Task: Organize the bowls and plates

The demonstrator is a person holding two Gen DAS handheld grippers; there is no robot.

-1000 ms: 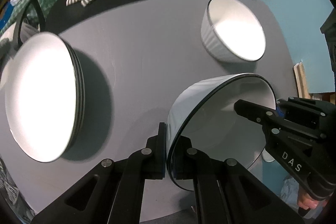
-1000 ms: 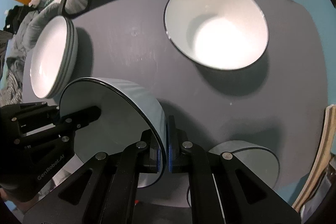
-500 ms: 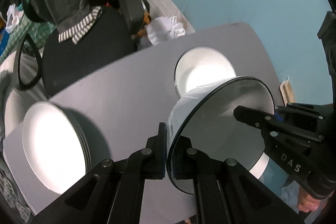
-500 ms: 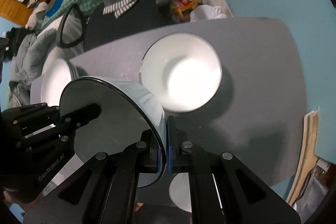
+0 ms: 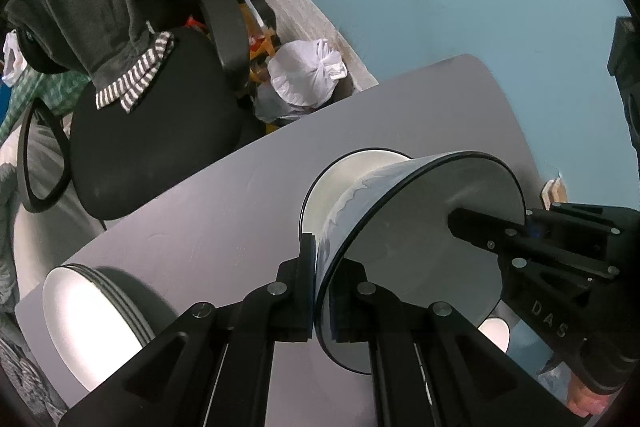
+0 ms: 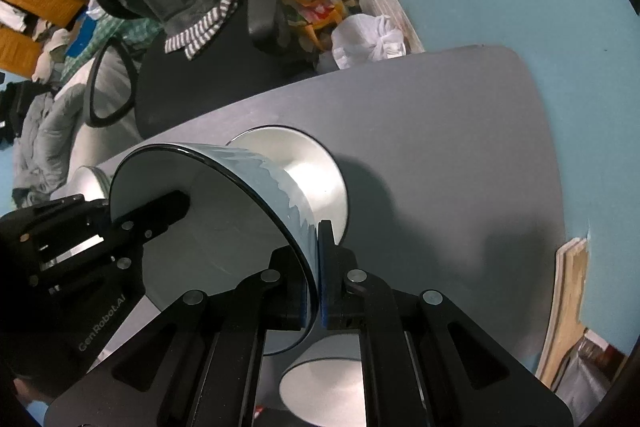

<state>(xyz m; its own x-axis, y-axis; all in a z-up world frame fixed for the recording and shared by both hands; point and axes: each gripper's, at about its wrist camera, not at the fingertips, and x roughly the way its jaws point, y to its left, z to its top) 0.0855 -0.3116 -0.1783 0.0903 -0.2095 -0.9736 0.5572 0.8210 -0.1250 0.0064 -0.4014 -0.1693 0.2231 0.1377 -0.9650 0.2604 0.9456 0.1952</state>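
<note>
A dark-rimmed bowl point(image 5: 420, 267) with a blue and white outside hangs above the grey table point(image 5: 220, 219), held by both grippers. My left gripper point(image 5: 320, 291) is shut on its near rim in the left wrist view. My right gripper point(image 6: 316, 283) is shut on the opposite rim, and shows in the left wrist view as well point(image 5: 524, 223). In the right wrist view the held bowl point(image 6: 224, 227) partly covers a white bowl point(image 6: 316, 179) standing on the table point(image 6: 440, 147) just behind and below it. A stack of plates point(image 5: 80, 315) lies at the table's left end.
Another pale bowl point(image 6: 320, 387) sits under my right gripper near the table's front. Beyond the table stands a black office chair point(image 5: 152, 131) with a grey garment over it, beside a white plastic bag point(image 5: 304, 75). Wooden boards point(image 6: 568, 307) lean at the right edge.
Both grippers have lifted the bowl and carried it across the table. The white bowl, clear of it before, now lies partly behind it. The plate stack has slid to the lower left.
</note>
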